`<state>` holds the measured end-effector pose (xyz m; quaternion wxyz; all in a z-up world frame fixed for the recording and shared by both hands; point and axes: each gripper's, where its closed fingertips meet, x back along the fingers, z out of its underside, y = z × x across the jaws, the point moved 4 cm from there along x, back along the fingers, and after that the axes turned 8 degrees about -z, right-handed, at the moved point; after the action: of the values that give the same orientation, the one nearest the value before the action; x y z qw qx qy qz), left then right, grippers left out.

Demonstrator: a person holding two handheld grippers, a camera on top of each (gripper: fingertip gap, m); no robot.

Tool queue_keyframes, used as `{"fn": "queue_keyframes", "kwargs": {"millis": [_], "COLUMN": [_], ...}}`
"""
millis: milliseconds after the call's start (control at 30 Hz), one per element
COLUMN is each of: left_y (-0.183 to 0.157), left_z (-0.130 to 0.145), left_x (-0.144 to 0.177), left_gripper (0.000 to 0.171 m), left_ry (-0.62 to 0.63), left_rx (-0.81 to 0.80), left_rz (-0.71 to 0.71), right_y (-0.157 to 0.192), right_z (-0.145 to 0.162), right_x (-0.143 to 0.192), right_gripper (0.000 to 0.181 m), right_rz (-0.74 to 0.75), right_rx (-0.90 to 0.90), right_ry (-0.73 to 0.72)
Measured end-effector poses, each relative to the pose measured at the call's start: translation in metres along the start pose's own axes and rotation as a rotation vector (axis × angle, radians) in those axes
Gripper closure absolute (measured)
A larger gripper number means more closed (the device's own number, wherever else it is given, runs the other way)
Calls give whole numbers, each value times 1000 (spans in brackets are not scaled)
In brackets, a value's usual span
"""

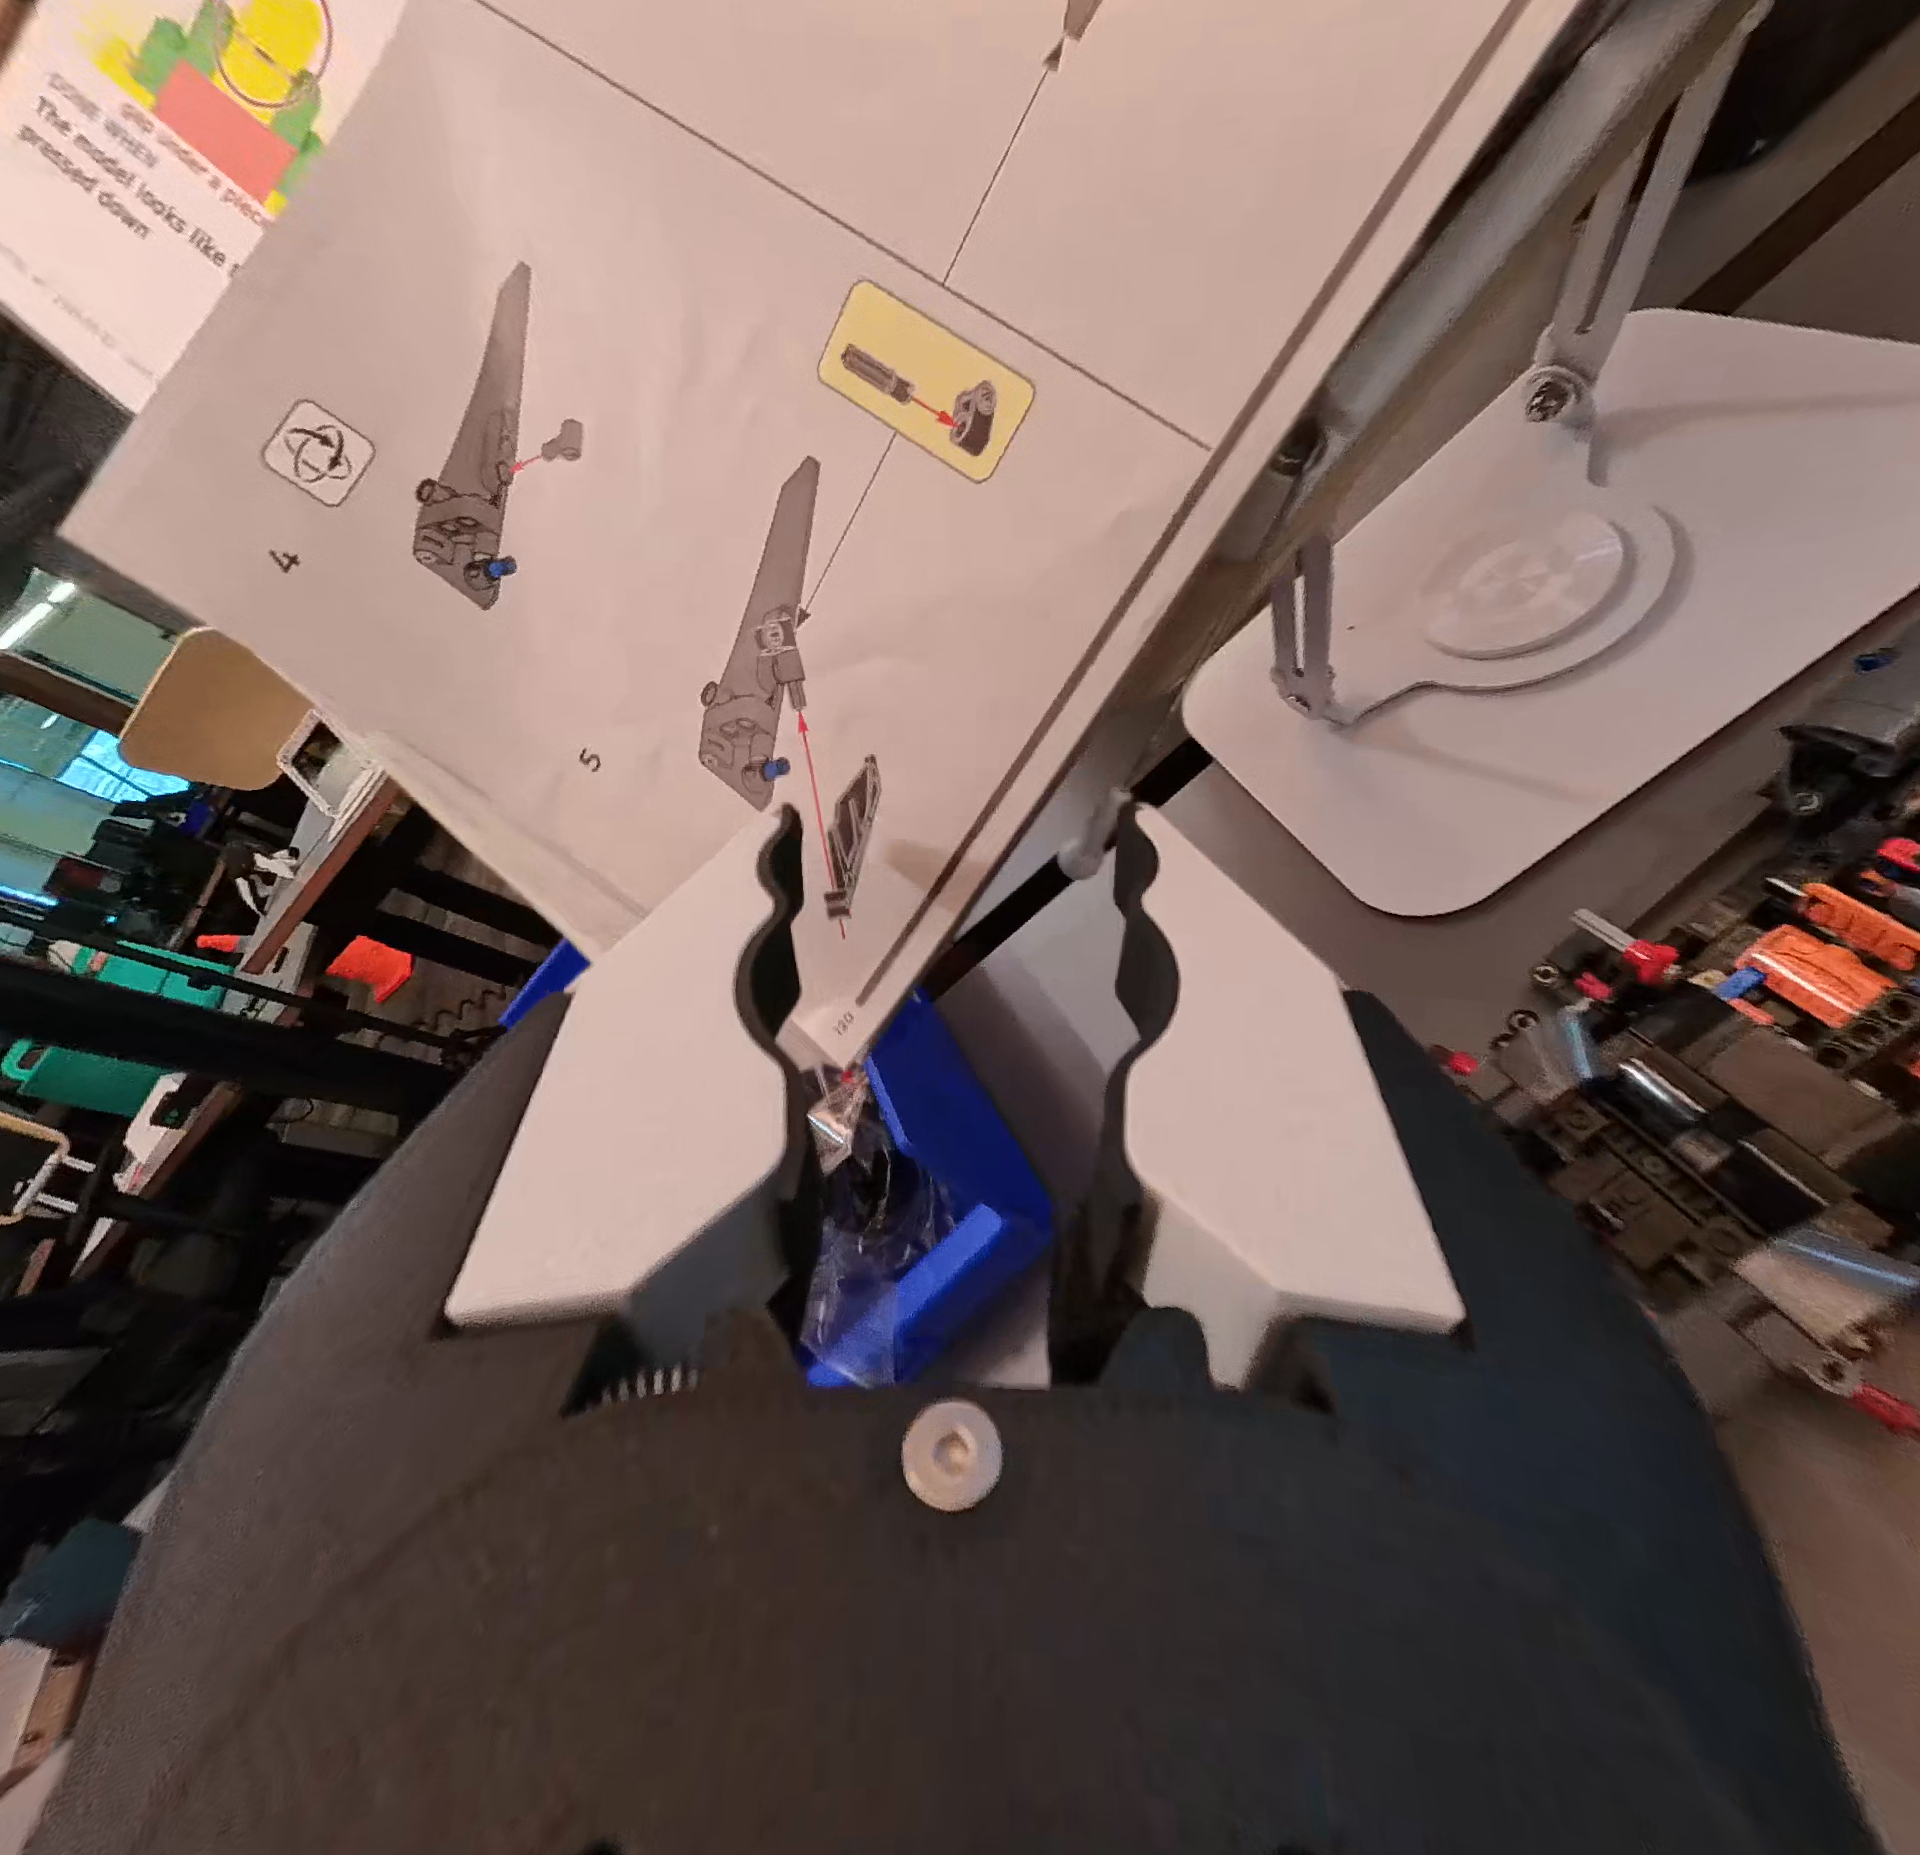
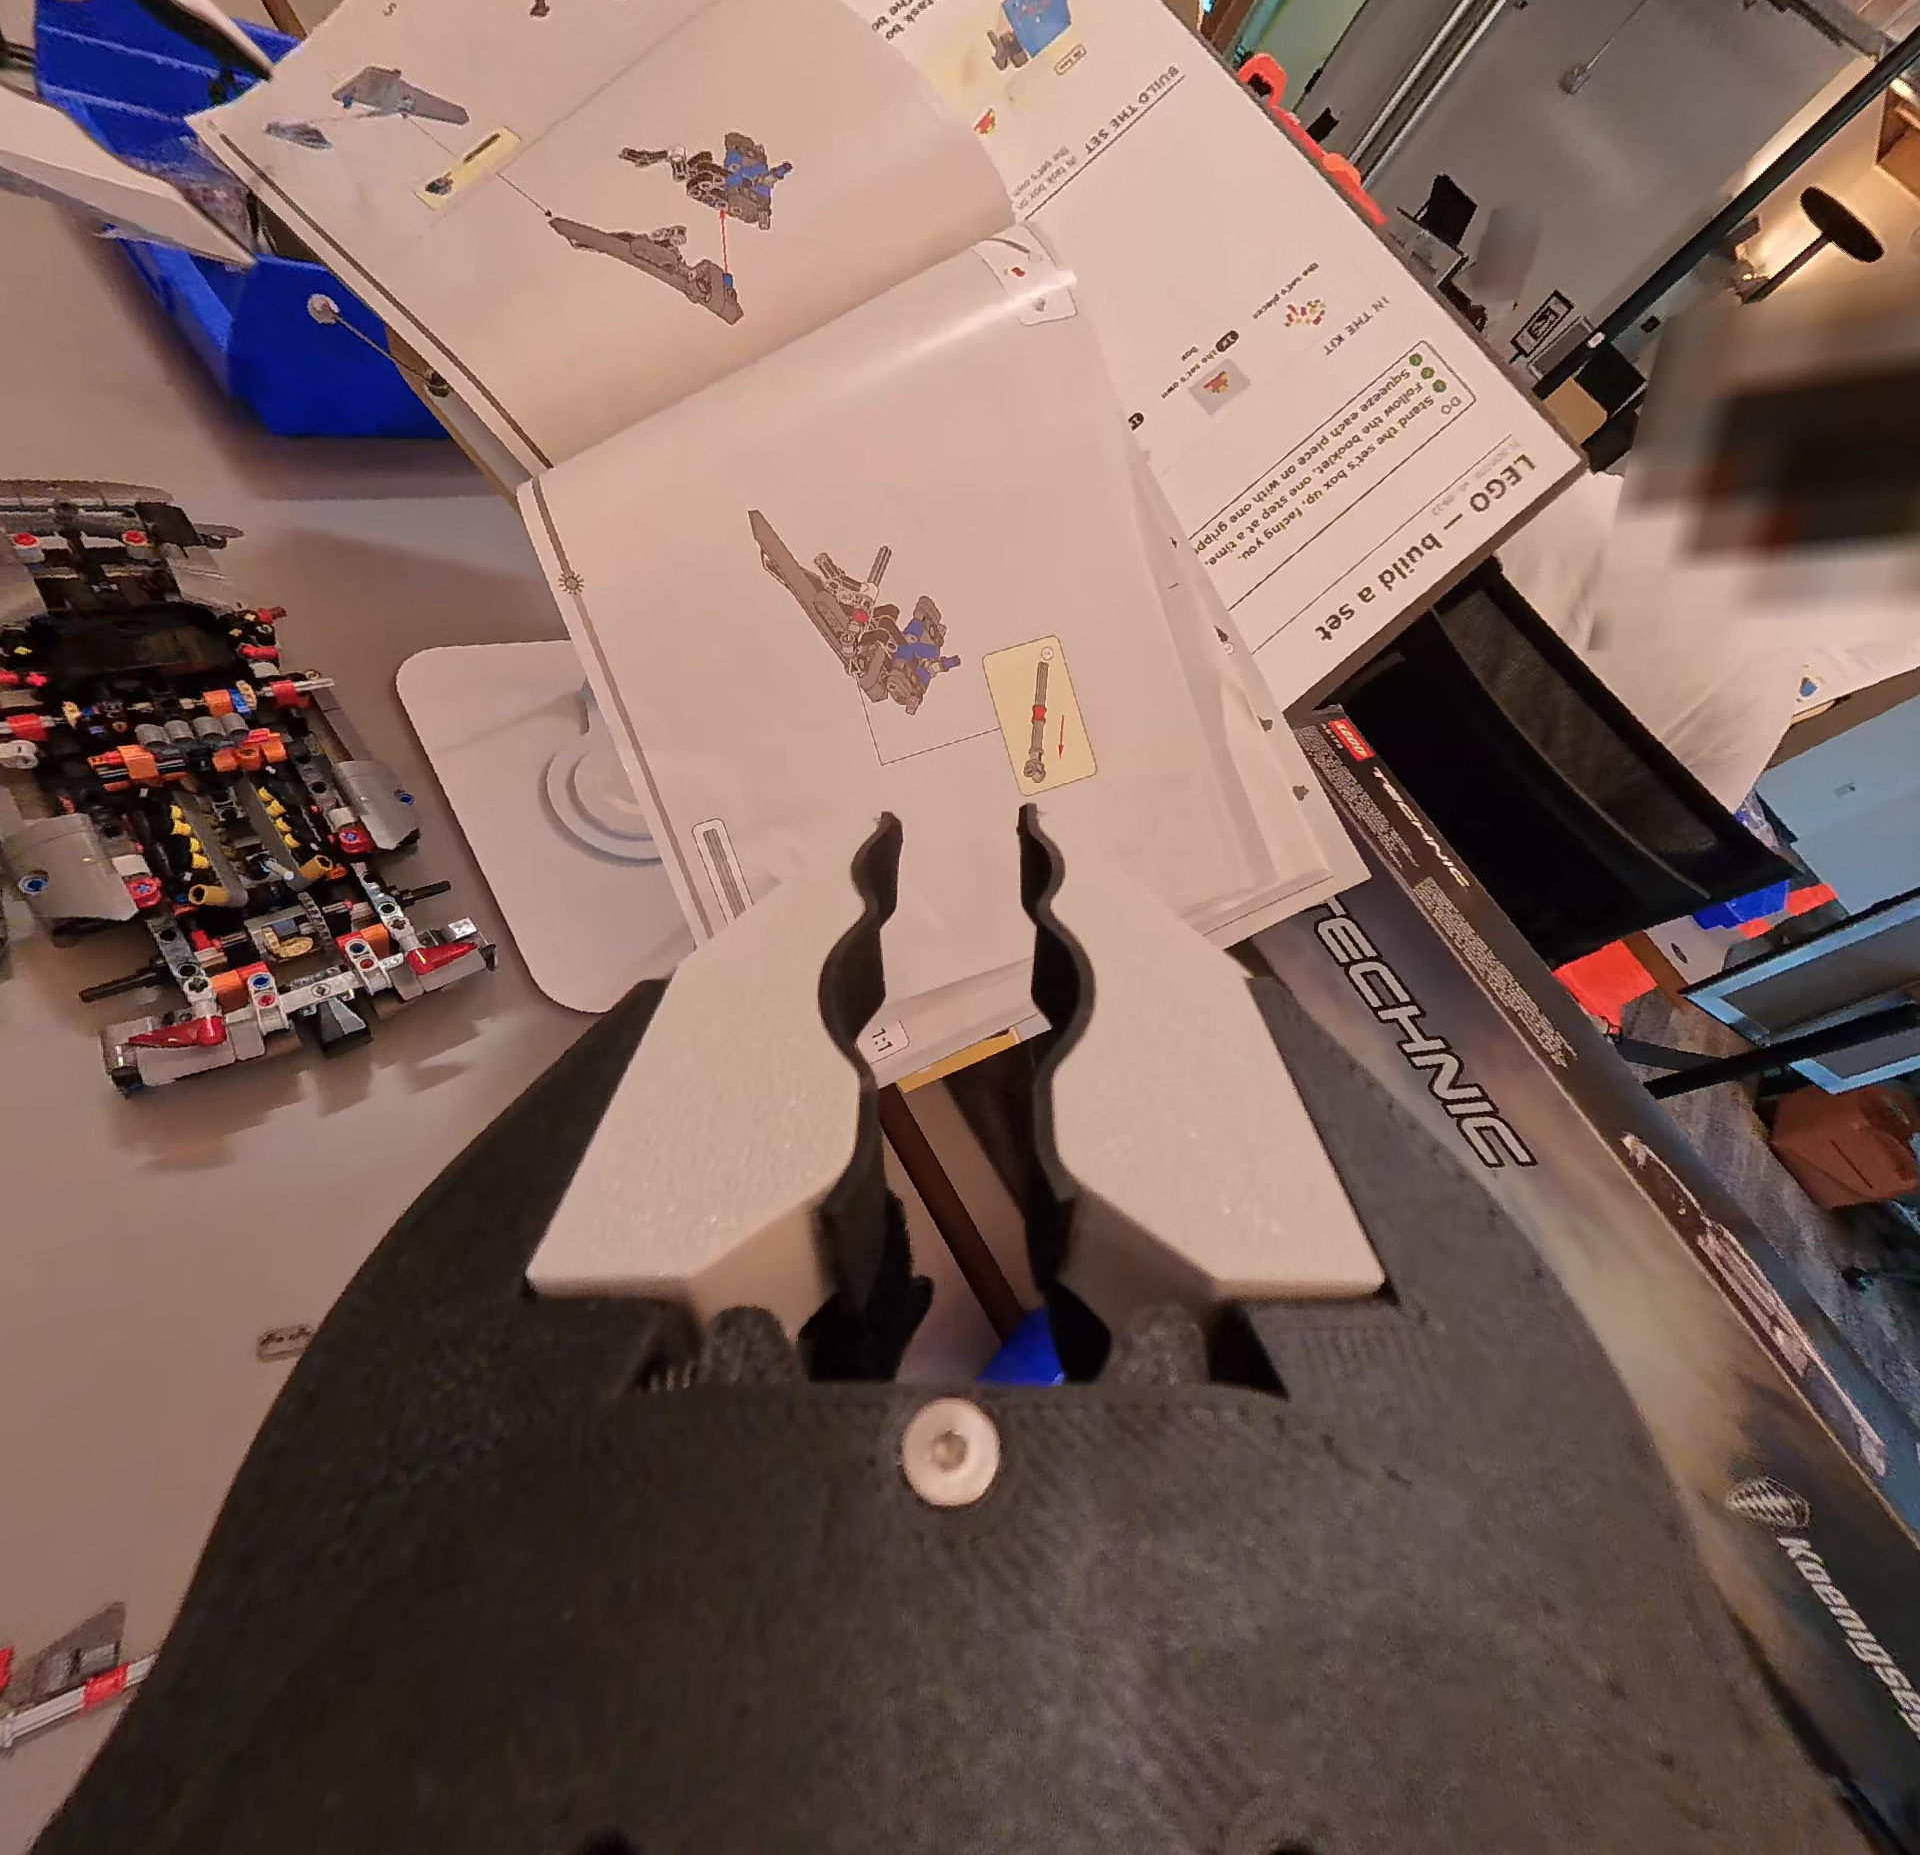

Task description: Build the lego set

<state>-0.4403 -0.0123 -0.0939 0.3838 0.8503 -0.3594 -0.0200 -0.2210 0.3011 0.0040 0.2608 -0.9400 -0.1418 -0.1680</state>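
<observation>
The open instruction booklet (image 1: 727, 371) stands on a white stand (image 1: 1538, 600). My left gripper (image 1: 956, 839) is open, with the lower corner of the booklet's left page between its fingers (image 1: 665, 1057), not pinched. My right gripper (image 2: 958, 823) is open with a narrower gap. The lower edge of the right page (image 2: 883, 517) lies between its fingers (image 2: 727, 1099), and I cannot tell whether they touch it. The partly built Lego car chassis (image 2: 208, 787) lies flat on the table to the left of the stand base (image 2: 478, 756). It shows blurred at the right of the left wrist view (image 1: 1714, 1130).
A blue bin (image 1: 956, 1140) with clear bags sits below the booklet's left corner and also shows in the right wrist view (image 2: 301, 351). The dark set box (image 2: 1455, 1099) lies to the right. A printed sheet (image 2: 1299, 351) stands behind. A loose grey and red piece (image 2: 73, 1680) lies near the front left. There is about 35 cm between the tips of the two grippers.
</observation>
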Motion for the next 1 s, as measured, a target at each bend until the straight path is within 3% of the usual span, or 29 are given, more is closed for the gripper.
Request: {"fn": "queue_keyframes", "kwargs": {"millis": [200, 467, 700, 1000], "left_y": [-15, 5, -7, -12], "left_z": [15, 11, 7, 1], "left_x": [27, -4, -15, -9], "left_gripper": [109, 109, 134, 152], "left_ry": [10, 29, 37, 10], "left_rx": [58, 53, 16, 2], "left_rz": [21, -20, -8, 5], "right_y": [6, 7, 3, 3], "right_z": [-5, -7, -3, -3], "right_x": [-2, 0, 2, 3], "right_gripper": [160, 160, 160, 160], "right_rz": [-14, -14, -12, -9], "right_rx": [15, 20, 7, 8], "right_ry": [-5, -13, -16, -15]}}
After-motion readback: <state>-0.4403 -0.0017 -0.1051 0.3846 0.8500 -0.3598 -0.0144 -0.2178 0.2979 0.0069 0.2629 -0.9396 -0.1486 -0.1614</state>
